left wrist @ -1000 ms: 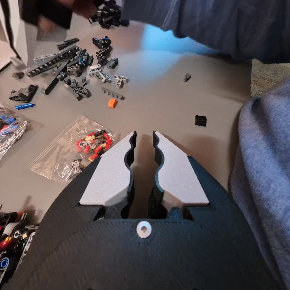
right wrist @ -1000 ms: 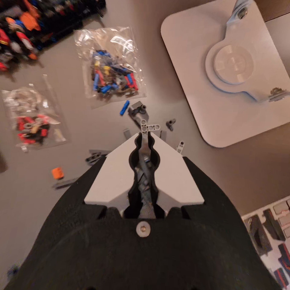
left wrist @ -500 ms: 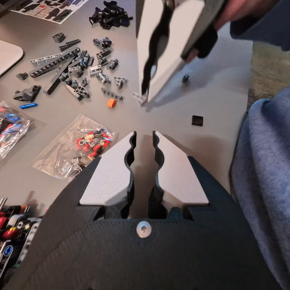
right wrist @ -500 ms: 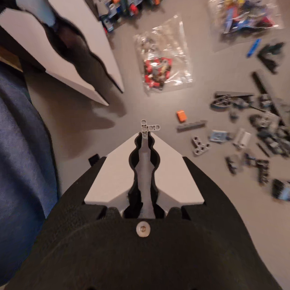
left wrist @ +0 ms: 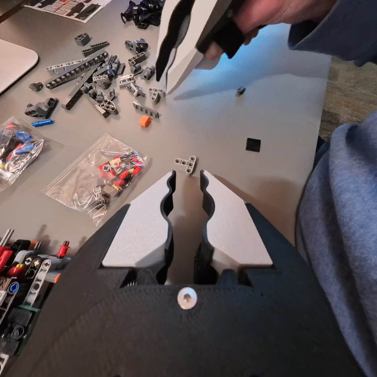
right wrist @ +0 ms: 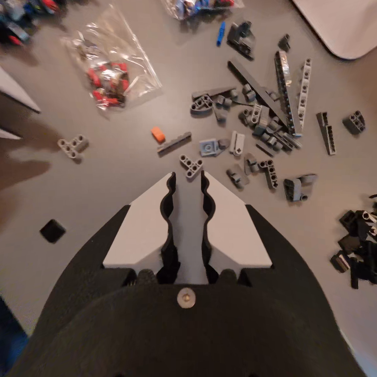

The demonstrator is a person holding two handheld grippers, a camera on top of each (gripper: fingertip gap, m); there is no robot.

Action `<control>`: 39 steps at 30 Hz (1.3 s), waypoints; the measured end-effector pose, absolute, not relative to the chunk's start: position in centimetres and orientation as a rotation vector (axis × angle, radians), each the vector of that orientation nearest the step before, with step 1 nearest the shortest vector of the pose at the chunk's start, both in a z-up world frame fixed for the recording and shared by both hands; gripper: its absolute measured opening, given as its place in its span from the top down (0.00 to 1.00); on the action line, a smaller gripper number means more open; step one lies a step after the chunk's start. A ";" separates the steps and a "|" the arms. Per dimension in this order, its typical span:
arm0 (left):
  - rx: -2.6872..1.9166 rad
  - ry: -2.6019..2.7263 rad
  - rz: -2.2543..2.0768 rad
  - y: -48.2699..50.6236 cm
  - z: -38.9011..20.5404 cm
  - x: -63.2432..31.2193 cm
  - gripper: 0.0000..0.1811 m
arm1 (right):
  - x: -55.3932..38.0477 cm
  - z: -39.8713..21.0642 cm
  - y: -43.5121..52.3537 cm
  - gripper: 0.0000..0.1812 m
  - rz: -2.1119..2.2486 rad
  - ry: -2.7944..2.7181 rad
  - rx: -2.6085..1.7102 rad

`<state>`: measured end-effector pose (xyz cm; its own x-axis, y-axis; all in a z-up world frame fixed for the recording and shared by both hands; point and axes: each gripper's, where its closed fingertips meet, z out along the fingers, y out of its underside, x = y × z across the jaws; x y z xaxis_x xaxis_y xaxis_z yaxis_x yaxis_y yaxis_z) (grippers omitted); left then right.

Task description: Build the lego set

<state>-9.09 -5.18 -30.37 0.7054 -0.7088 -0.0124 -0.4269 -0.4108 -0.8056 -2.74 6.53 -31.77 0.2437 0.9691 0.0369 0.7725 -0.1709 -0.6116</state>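
My left gripper is open and empty, low over the grey table. A light grey T-shaped piece lies flat just ahead of its tips; it also shows at the left of the right wrist view. My right gripper is open and empty, with its tips just short of a second grey T-shaped piece at the near edge of the loose grey pieces. From the left wrist view, the right gripper points down beside that pile.
A bag of red pieces, an orange piece and a black tile lie nearby. A partly built model is near left, a black pile at right, a white base farther off. The table edge and a blue sleeve are on the right. Tip to tip, the grippers are about 15 centimetres apart. My right gripper's tips are some 5 centimetres from the orange piece. Seen from the right wrist view as well.
My right gripper carried the light grey T-shaped piece over, opened and left it on the table in front of the left gripper, then moved back to the grey pile. The left gripper stayed put.
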 end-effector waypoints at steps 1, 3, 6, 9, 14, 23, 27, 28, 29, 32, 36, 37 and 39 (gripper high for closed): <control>-2.061 0.865 -0.423 -5.2 -30.3 -9.1 0.88 | -2.6 -32.2 7.0 0.88 0.492 -1.576 -2.019; -2.063 0.862 -0.418 -5.1 -30.3 -9.2 0.88 | -2.8 -33.0 7.4 0.90 0.477 -1.583 -2.032; -2.072 0.853 -0.411 -5.0 -30.5 -9.4 0.88 | -3.2 -33.2 7.5 0.97 0.484 -1.587 -2.025; -2.075 0.857 -0.406 -5.0 -30.5 -9.4 0.88 | -3.1 -33.1 6.5 0.97 0.510 -1.619 -2.026; -2.086 0.856 -0.397 -5.1 -30.7 -9.7 0.88 | -3.7 -33.2 2.0 0.97 0.621 -1.702 -2.006; -2.096 0.838 -0.352 -6.2 -30.6 -10.6 0.88 | -9.0 -33.1 -4.0 0.97 0.730 -1.790 -1.884; -2.094 0.821 -0.337 -6.7 -30.5 -11.2 0.88 | -10.4 -33.0 -4.9 0.92 0.714 -1.823 -1.849; -2.091 0.814 -0.336 -6.8 -30.4 -11.3 0.88 | -10.4 -32.7 -4.7 0.89 0.713 -1.814 -1.846; -2.087 0.807 -0.337 -6.8 -30.3 -11.5 0.88 | -10.1 -32.2 -4.2 0.87 0.711 -1.801 -1.841; -2.071 0.798 -0.340 -6.8 -29.9 -11.7 0.89 | -8.0 -30.9 -0.3 0.86 0.629 -1.700 -1.868; -2.062 0.801 -0.351 -6.8 -29.8 -11.6 0.89 | -4.6 -30.5 6.1 0.84 0.487 -1.546 -1.947; -2.061 0.803 -0.349 -6.8 -29.8 -11.6 0.89 | -4.2 -30.8 7.1 0.84 0.457 -1.535 -1.957; -2.060 0.800 -0.347 -6.7 -29.7 -11.6 0.89 | -4.1 -31.3 8.2 0.84 0.428 -1.538 -1.948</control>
